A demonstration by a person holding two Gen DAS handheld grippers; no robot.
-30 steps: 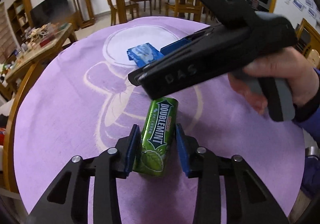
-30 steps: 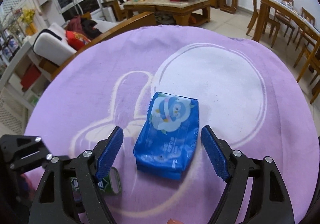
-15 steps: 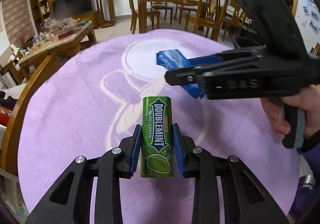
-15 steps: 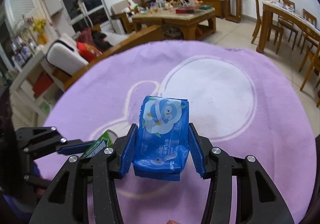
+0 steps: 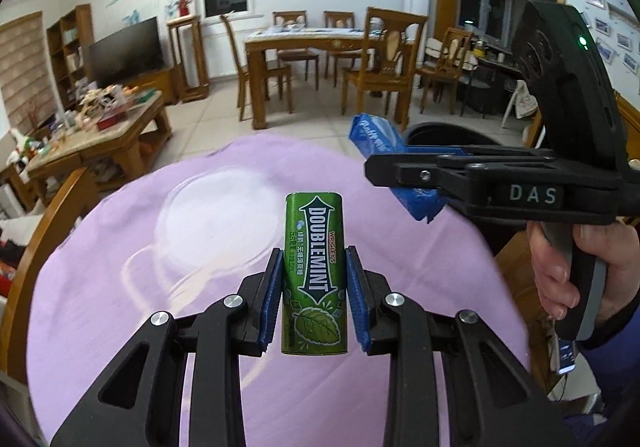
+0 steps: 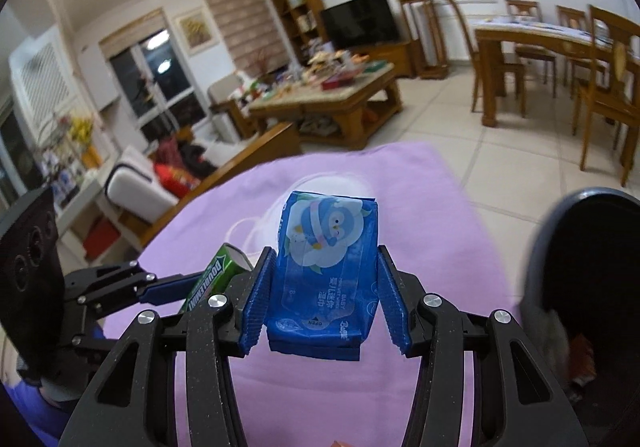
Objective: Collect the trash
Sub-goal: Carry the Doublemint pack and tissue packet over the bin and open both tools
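Purple cloth (image 5: 120,287) in front; cluttered coffee table (image 6: 340,95), television (image 5: 124,51), dining chairs (image 5: 384,59) behind

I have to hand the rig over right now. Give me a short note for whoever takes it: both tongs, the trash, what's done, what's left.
Left tongs: shut on the green Doublemint gum box, lifted off the purple cloth.
Right tongs: shut on the blue wet-wipes pack, also lifted.
Dark bin: at the right, beside the table, some trash already inside.
Done: both items picked up.
Left: carry each over the bin and release.
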